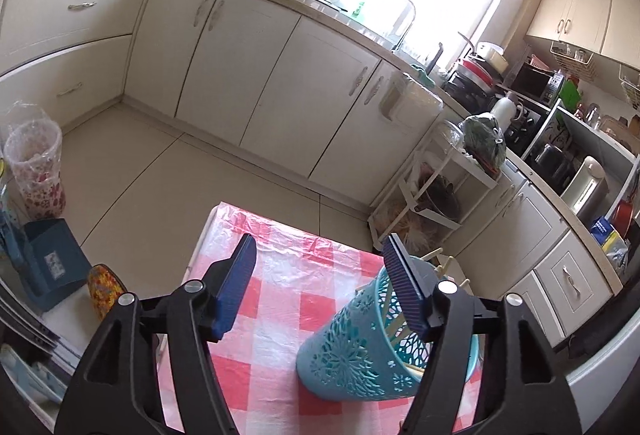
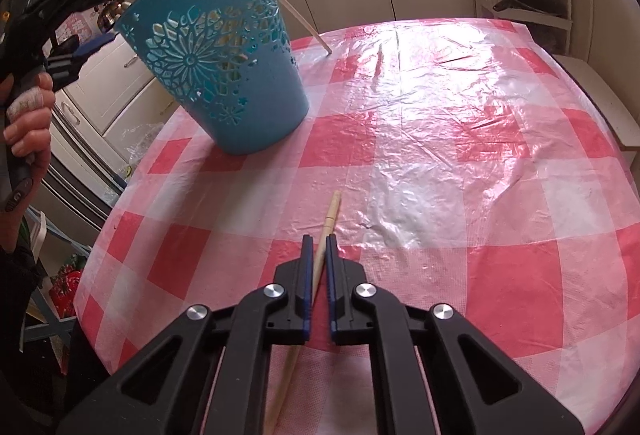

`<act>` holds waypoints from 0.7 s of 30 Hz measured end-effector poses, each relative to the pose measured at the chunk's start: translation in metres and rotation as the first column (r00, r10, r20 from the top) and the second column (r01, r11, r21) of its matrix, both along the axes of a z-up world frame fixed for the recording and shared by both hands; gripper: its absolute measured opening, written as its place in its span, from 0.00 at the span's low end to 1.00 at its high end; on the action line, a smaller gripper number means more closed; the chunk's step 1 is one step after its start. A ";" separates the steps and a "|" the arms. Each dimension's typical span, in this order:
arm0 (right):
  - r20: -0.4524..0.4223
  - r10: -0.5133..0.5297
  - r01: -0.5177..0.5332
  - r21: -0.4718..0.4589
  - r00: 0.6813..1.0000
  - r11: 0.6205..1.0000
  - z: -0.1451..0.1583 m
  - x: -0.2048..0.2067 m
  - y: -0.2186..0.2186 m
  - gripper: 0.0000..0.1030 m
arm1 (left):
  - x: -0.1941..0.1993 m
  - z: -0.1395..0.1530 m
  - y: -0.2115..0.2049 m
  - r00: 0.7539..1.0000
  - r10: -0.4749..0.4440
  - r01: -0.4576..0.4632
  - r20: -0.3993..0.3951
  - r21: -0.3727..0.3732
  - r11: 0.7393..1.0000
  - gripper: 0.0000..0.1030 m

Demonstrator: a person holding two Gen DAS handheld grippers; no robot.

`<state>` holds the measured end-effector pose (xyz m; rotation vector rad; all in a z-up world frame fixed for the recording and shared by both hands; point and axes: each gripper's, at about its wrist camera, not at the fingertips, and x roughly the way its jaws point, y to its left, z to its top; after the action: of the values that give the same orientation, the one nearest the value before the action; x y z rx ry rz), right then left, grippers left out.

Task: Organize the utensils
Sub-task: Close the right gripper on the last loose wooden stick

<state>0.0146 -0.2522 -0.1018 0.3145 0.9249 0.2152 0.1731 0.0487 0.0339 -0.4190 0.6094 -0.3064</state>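
Observation:
A teal cut-out basket point(image 2: 216, 55) stands on the red-and-white checked tablecloth point(image 2: 440, 115) at the far left of the table. A pale chopstick point(image 2: 308, 23) slants out behind it, tip on the cloth. My right gripper point(image 2: 319, 239) is shut on another wooden chopstick point(image 2: 332, 207), whose thick end pokes out past the fingertips just above the cloth. In the left wrist view the basket point(image 1: 352, 351) sits low on the right, partly behind my right finger, with stick ends point(image 1: 430, 255) showing past its rim. My left gripper point(image 1: 319, 241) is open, with nothing between its jaws.
A hand point(image 2: 28, 123) holds the left gripper beside the basket. Beyond the table's far edge are floor and cream cabinets point(image 1: 248, 75). A floral bin with a bag point(image 1: 36, 171) and a blue box point(image 1: 52, 259) stand at left, a white rack point(image 1: 436, 187) at right.

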 end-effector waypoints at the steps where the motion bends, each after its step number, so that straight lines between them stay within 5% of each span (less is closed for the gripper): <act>1: -0.008 -0.003 0.003 0.030 1.000 1.000 -0.001 0.001 -0.003 0.06 | -0.001 -0.006 0.000 1.000 0.004 -0.004 -0.010 0.002 1.000 0.64; 16: 0.126 0.002 -0.037 0.275 0.992 0.961 0.036 -0.013 -0.020 0.03 | -0.061 -0.122 0.013 0.971 0.162 -0.153 -0.173 0.064 0.986 0.65; 21: 0.112 0.012 -0.027 0.133 0.994 0.991 0.044 -0.010 -0.013 0.03 | -0.064 -0.137 0.023 0.962 0.190 -0.184 -0.198 0.048 0.982 0.67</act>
<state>0.0043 -0.2647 -0.0577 0.4141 0.8050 0.3106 0.1087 0.0719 -0.1031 -0.4795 0.7656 -0.0745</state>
